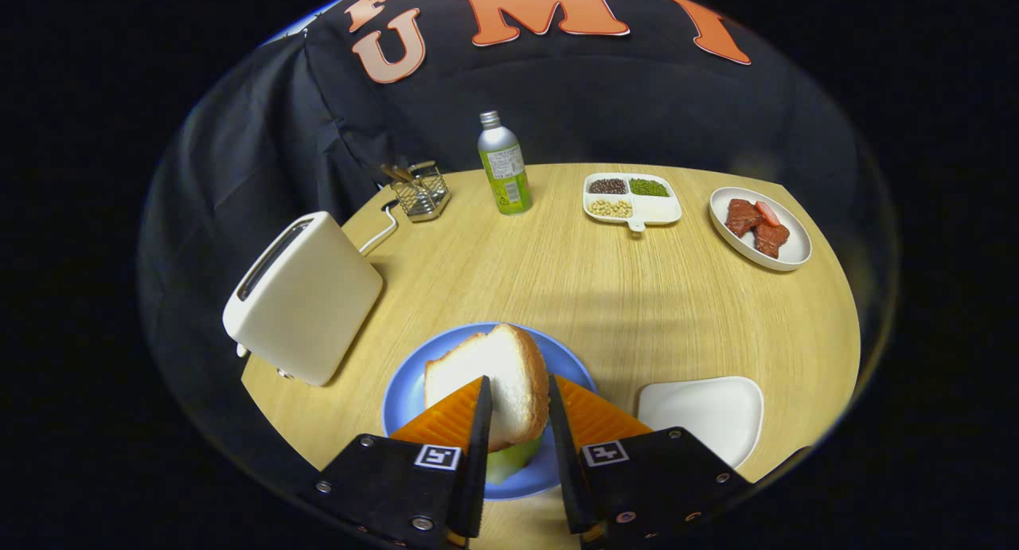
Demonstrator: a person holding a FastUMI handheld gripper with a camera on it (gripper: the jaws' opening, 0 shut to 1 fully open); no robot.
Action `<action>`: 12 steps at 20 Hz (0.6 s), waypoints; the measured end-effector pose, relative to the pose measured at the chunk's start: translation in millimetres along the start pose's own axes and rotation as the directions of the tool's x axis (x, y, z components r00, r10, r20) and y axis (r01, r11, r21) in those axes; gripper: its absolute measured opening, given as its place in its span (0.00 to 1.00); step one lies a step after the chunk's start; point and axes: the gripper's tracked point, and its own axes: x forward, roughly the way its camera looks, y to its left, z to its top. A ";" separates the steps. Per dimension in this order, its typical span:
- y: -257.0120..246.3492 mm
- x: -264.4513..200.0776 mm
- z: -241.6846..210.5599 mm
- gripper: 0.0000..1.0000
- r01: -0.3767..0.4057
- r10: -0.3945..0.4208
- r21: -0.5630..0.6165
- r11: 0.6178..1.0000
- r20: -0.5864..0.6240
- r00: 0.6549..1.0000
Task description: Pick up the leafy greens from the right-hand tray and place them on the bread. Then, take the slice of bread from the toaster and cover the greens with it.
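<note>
Our tongs [517, 423] clamp a slice of bread [497, 383] between both fingers, held above the leafy greens [509, 461] on the blue plate [406, 399]. The toaster [306, 295] stands nearby on the desk [557, 279]. We cannot read the bottle [504, 164] label.

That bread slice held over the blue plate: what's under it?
Under the bread, held between the tool's fingers, a bit of green peeks out on the blue plate, probably the greens. Any lower slice is covered, so I can't confirm it.
</note>
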 end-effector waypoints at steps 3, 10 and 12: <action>-3.3 -1.0 -8.8 0.56 -0.004 0.004 -0.015 1.000 -0.036 0.999; -39.7 -37.4 20.9 0.98 0.077 -0.078 0.021 0.997 0.055 0.995; -52.3 -56.8 39.0 0.98 0.107 -0.111 0.039 0.993 0.107 0.988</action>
